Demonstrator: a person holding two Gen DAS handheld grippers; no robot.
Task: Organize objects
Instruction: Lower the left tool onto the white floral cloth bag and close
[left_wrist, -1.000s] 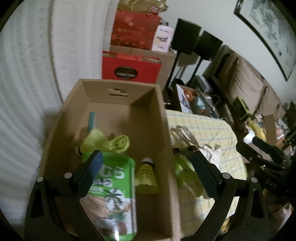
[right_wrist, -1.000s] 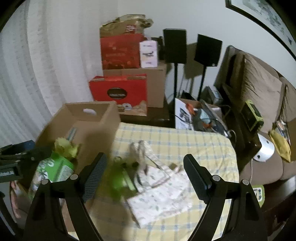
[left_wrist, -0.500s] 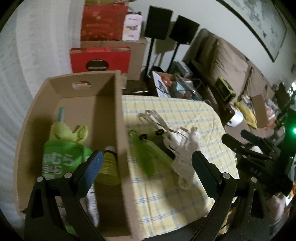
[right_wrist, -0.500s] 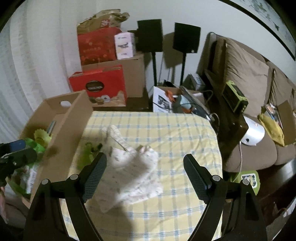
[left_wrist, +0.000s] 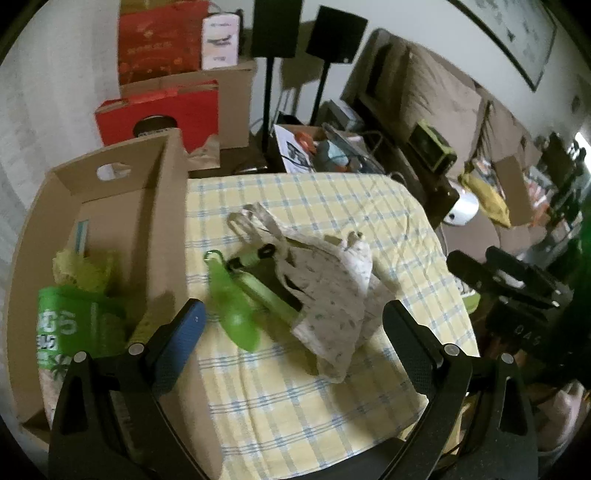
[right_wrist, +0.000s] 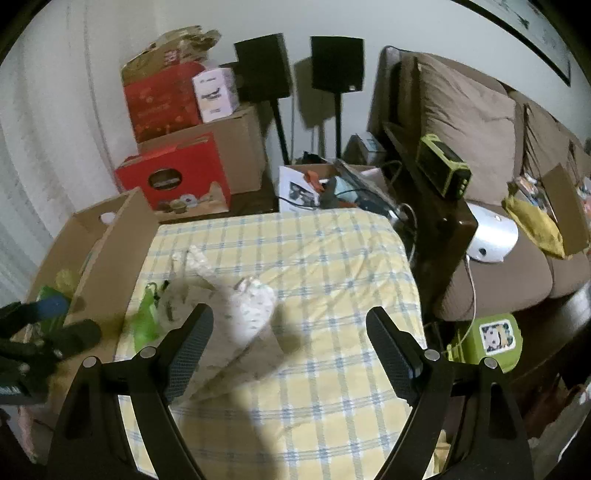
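Observation:
An open cardboard box (left_wrist: 155, 206) stands at the table's left edge and holds a green packet (left_wrist: 70, 325) and a yellow-green cloth (left_wrist: 85, 269). On the yellow checked tablecloth (left_wrist: 332, 206) lie a green plastic piece (left_wrist: 232, 306), a pale green stick (left_wrist: 266, 291) and a white patterned cloth bag (left_wrist: 332, 295). My left gripper (left_wrist: 293, 332) is open and empty, above the box edge and these items. My right gripper (right_wrist: 288, 343) is open and empty above the bag (right_wrist: 251, 310); the box (right_wrist: 110, 236) shows at its left.
Red and brown boxes (right_wrist: 173, 177) are stacked behind the table by the curtain. Two black speakers (right_wrist: 336, 62) stand on poles. A brown sofa (right_wrist: 480, 122) and a cluttered side area (right_wrist: 443, 173) are on the right. The table's right edge drops off.
My left gripper has swung right, from over the box interior to over the table items. My right gripper has moved right and forward over the bag. Both stay open.

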